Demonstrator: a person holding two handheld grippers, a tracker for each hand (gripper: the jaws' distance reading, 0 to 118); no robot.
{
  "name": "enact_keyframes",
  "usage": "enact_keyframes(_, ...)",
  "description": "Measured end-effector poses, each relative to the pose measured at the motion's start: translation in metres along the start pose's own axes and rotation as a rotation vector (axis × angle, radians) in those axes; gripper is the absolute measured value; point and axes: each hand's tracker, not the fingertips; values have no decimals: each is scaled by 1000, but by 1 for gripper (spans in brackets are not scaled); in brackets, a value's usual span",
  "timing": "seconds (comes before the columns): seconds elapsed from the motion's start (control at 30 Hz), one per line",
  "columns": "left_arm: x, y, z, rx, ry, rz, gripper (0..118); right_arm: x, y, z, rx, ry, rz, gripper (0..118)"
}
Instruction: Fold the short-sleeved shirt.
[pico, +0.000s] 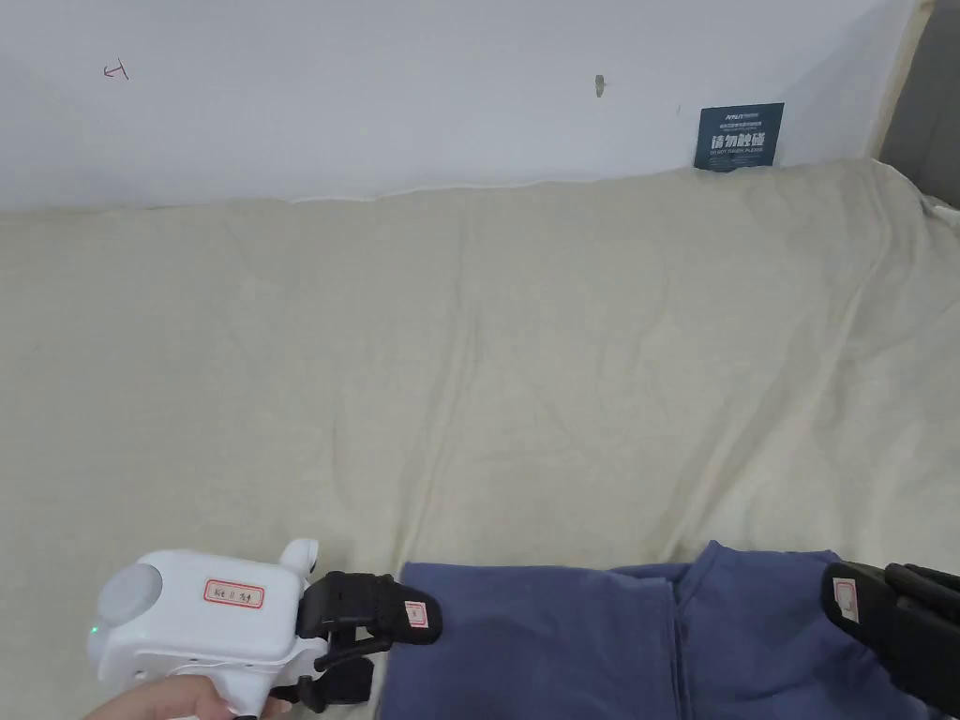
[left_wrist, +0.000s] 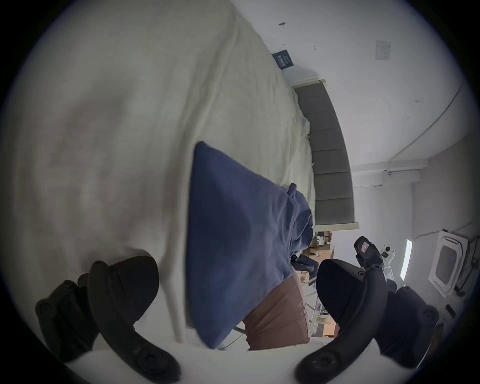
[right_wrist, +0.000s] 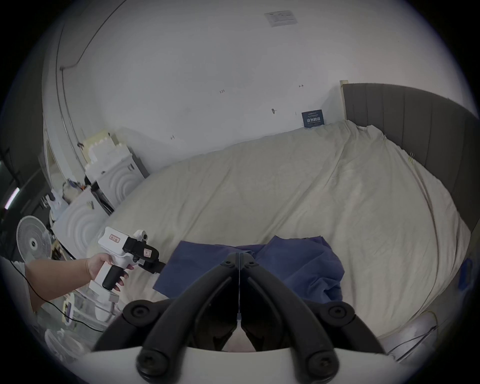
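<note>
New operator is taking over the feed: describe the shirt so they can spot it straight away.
Start from the cream bed sheet that runs up to the white wall. At its near edge, between the left gripper and right gripper, lies the shirt. It is the one dark blue cloth on the pale bedding.

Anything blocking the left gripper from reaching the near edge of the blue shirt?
Nothing visible. The left gripper, jaws open, sits right at the edge of the blue shirt, with only bare bed sheet around it.

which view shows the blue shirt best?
Right gripper view: the shirt lies nearly whole on the bed. Head view cuts it at the bottom edge. Left gripper view shows it skewed and blurred.
</note>
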Motion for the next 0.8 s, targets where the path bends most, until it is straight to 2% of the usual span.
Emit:
enact_keyframes(0.03, -20, 17, 5, 13, -49, -14, 118, 0, 1, -1, 1, -4, -2, 1)
enact_keyframes(0.1, -20, 20, -3, 17, -130, 36, 118, 2, 5, -1, 2, -3, -23, 1)
enact_keyframes(0.23, -31, 24, -16, 13, -194, 85, 118, 6, 14, -4, 17, -12, -63, 1)
enact_keyframes(0.4, -3, 13, -21, 7, -145, 80, 118, 10, 18, -5, 32, -10, -74, 1)
enact_keyframes(0.43, -26, 28, -20, 14, -113, 64, 118, 10, 18, -5, 32, -10, -74, 1)
enact_keyframes(0.57, -21, 25, -29, -18, -35, -44, 116, 13, 13, -5, 28, -1, -86, 1)
enact_keyframes(0.6, -20, 26, -28, -2, 17, -66, 111, 14, 12, -4, 26, 3, -91, 1)
enact_keyframes(0.63, -20, 28, -26, 22, 66, -62, 87, 14, 10, -3, 24, 5, -93, 1)
enact_keyframes(0.67, -21, 29, -24, 57, 128, -57, 43, 14, 10, -2, 22, 7, -92, 1)
enact_keyframes(0.7, -16, 20, -25, 98, 239, -42, 12, 14, 8, -1, 21, 8, -90, 1)
enact_keyframes(0.8, -27, 22, -22, 72, 135, 43, 12, 16, 5, 4, 19, 7, -86, 1)
